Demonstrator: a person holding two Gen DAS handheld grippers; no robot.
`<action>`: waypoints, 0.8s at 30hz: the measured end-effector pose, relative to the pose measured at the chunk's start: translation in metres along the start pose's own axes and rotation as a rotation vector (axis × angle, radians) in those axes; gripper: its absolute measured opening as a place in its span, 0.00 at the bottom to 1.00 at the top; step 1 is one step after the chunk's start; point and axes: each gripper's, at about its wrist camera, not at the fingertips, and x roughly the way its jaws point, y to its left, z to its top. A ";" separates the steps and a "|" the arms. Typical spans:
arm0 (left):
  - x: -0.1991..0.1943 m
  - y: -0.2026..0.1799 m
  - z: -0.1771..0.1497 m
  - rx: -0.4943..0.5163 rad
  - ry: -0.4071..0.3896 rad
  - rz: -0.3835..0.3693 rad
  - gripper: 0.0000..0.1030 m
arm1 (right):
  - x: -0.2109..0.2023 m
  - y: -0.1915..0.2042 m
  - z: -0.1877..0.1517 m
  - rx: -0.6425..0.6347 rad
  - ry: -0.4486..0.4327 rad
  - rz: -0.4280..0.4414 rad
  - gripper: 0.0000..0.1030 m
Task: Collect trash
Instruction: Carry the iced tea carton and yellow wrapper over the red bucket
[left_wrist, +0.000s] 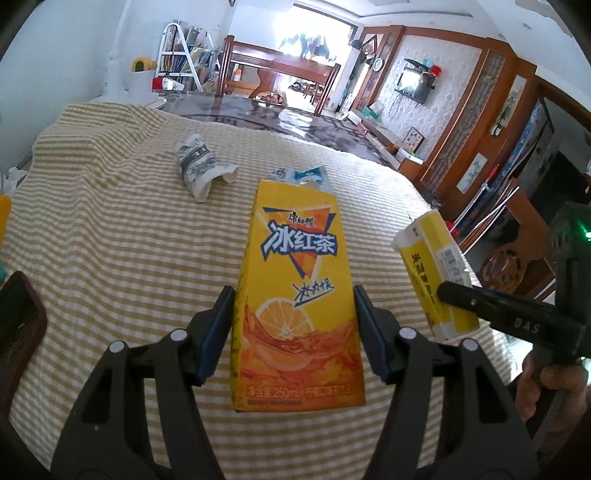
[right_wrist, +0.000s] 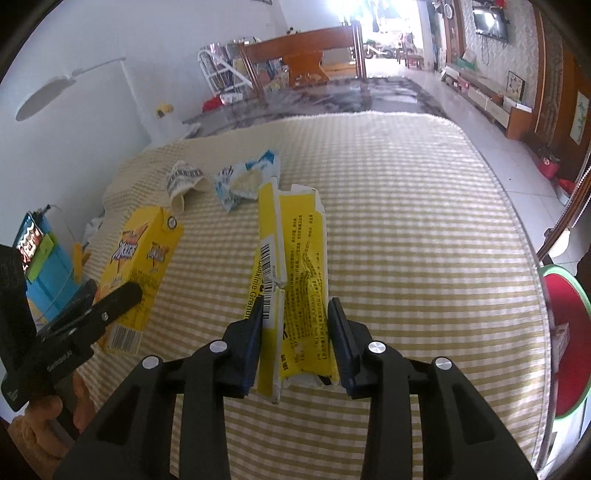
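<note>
Holding an orange iced-tea carton (left_wrist: 295, 295) between its two pads, the left hand-held gripper (left_wrist: 294, 332) is clenched on the carton's lower half, one pad against each narrow side. The carton sits upright in the grip, clear of the checked yellow-and-white cloth (left_wrist: 129, 240) beneath it. Its front shows blue-and-white lettering, a lemon slice and an orange splash; its top corner is slightly creased.

To the right, the right hand-held gripper (right_wrist: 295, 339) grasps a flattened yellow box (right_wrist: 295, 277) near its lower end, the left pad on the barcode edge, the right pad at the opposite edge. The box is crushed and split along a white seam, with black print on the yellow face and torn ends. It too is lifted off the cloth.

Beyond both grippers, still on the cloth, lie a crumpled paper cup (left_wrist: 201, 168) with a dark pattern and, just beside it, a torn blue-and-white wrapper (right_wrist: 247, 177). In the left wrist view the wrapper shows only partly, behind the carton's top. A hand (left_wrist: 535, 384) grips the right tool's handle at the frame edge.
</note>
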 end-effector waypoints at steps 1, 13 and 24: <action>-0.002 -0.004 0.001 -0.002 -0.001 -0.005 0.59 | -0.004 -0.001 0.000 0.004 -0.009 0.002 0.33; -0.024 -0.064 0.012 0.061 -0.019 -0.049 0.59 | -0.062 -0.032 -0.001 0.118 -0.133 0.028 0.33; -0.028 -0.123 0.019 0.161 -0.028 -0.123 0.59 | -0.119 -0.078 -0.020 0.241 -0.199 0.044 0.33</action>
